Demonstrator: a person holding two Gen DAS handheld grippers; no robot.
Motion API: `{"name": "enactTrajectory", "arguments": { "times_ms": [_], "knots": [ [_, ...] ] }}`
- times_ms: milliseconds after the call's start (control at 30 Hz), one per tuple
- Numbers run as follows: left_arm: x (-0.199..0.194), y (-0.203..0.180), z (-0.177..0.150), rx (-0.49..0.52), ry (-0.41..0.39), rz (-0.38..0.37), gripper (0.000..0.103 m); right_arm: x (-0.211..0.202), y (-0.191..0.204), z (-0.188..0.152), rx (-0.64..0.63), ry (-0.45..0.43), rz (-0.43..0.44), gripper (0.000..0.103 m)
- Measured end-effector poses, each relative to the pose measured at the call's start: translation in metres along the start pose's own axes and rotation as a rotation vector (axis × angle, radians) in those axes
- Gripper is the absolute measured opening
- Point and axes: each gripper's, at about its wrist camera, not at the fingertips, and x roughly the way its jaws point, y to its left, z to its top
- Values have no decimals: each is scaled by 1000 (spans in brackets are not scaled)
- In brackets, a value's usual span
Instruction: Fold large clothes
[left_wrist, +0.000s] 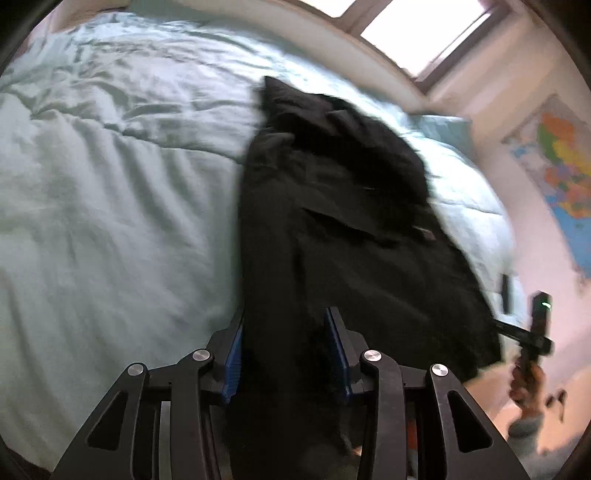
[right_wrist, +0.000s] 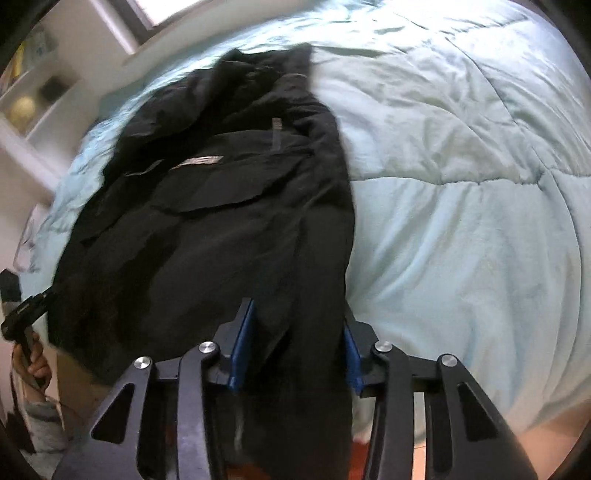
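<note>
Pale mint quilted comforter (left_wrist: 92, 184) spreads across the whole bed ahead of both my grippers, rumpled and stitched into broad panels. On it lies the black garment (left_wrist: 332, 221), a large dark coat or jacket stretched lengthwise away from me, its far end bunched up toward the window (left_wrist: 424, 33) and its near hem coming right back to my fingers. From my right wrist view the same garment (right_wrist: 207, 229) shows a flap pocket and a pale label strip on its upper side, with the comforter (right_wrist: 461, 221) open to the right of my gripper.

My left gripper (left_wrist: 286, 354) has its blue-padded fingers clamped on a thick fold of the garment's near edge; cloth fills the gap between the pads. My right gripper (right_wrist: 299, 350) is likewise clamped on the garment's hem, a bunched band of black fabric squeezed between its pads and hanging down past them.

Off to the right of my left gripper I see my right hand (left_wrist: 526, 384) gripping its tool handle at the garment's other corner. Beyond that, a coloured map (left_wrist: 557, 173) hangs on the wall. Left of my right gripper, my left hand (right_wrist: 33, 360) holds its handle beside white shelves (right_wrist: 33, 103).
</note>
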Motion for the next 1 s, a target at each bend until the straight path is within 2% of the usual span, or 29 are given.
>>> {"name": "enactTrajectory", "arguments": {
  "times_ms": [33, 67, 133, 200, 267, 367, 400, 500, 533, 633, 700, 733, 800, 867, 900, 967, 1000],
  "knots": [
    [-3, 0, -4, -9, 2, -42, 41, -3, 5, -4, -10, 0, 9, 45],
    [-3, 2, -6, -15, 10, -52, 41, -2, 8, -7, -16, 5, 2, 45],
    [9, 11, -13, -29, 50, -3, 41, 4, 8, -13, -18, 29, 1, 45],
    [20, 22, -18, -82, 82, -41, 40, 14, 0, -18, 16, 63, 22, 45],
    [23, 26, -24, -103, 67, -69, 41, 25, -11, -26, 68, 100, 68, 46],
    [15, 19, -22, -116, 27, -117, 40, 21, -14, -29, 87, 85, 111, 46],
    [10, 15, -21, -108, 12, -138, 33, 13, -10, -28, 77, 63, 131, 46],
    [-12, -8, -16, -57, -59, -202, 30, -13, 3, -22, 36, -8, 194, 46],
    [-15, -11, -13, -57, -75, -254, 30, -16, 5, -20, 35, -15, 217, 46],
    [5, -11, -12, -82, -35, -290, 30, 3, 2, -19, 68, 25, 278, 46],
    [24, -7, -17, -112, 15, -270, 34, 22, 1, -20, 86, 72, 273, 50],
    [34, -6, -23, -111, 35, -229, 35, 30, 1, -21, 88, 92, 260, 53],
    [38, -2, -31, -116, 35, -191, 35, 36, 2, -22, 78, 96, 244, 54],
    [38, 3, -34, -141, 32, -194, 35, 37, 6, -20, 76, 93, 244, 54],
    [35, 3, -33, -146, 25, -196, 31, 36, 8, -20, 73, 88, 242, 54],
    [23, -5, -31, -123, -18, -188, 20, 28, 13, -18, 44, 61, 223, 45],
    [17, -10, -28, -109, -41, -193, 18, 19, 15, -16, 17, 39, 202, 34]
  ]
}}
